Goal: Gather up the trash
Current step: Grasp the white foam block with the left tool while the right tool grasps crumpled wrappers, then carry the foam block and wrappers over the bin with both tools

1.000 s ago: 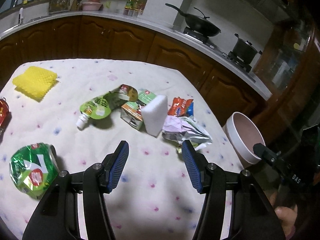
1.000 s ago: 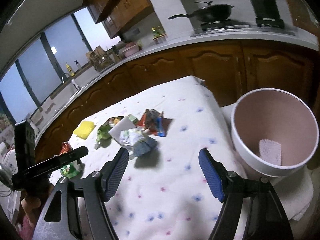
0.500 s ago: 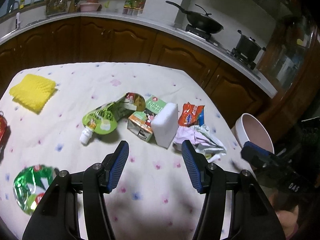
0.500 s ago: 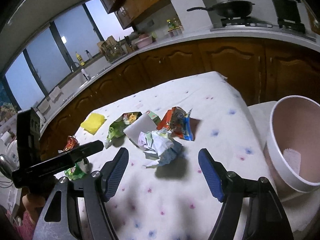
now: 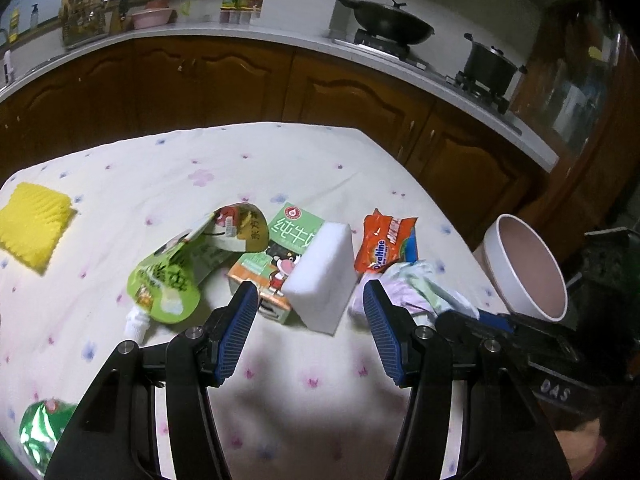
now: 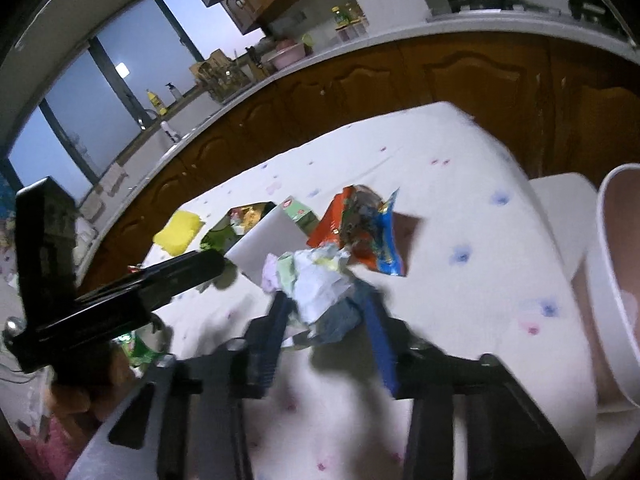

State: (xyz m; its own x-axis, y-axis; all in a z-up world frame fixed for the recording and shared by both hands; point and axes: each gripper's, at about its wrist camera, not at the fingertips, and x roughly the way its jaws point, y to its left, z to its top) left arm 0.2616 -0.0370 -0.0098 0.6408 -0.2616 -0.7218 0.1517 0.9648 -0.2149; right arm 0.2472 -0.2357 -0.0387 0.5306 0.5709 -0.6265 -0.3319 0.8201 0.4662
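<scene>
Since a second ago, right gripper (image 6: 326,320) brought down over crumpled wrapper (image 6: 320,280) on tabletop (image 6: 460,208); fingers closing, wrapper between them. First pickup judged under way; bin (image 6: 612,280) waits at right. Left gripper (image 5: 306,328) moved nearer carton (image 5: 280,264), fingers half open, empty. Pad contact blurred; bin cut off.
</scene>
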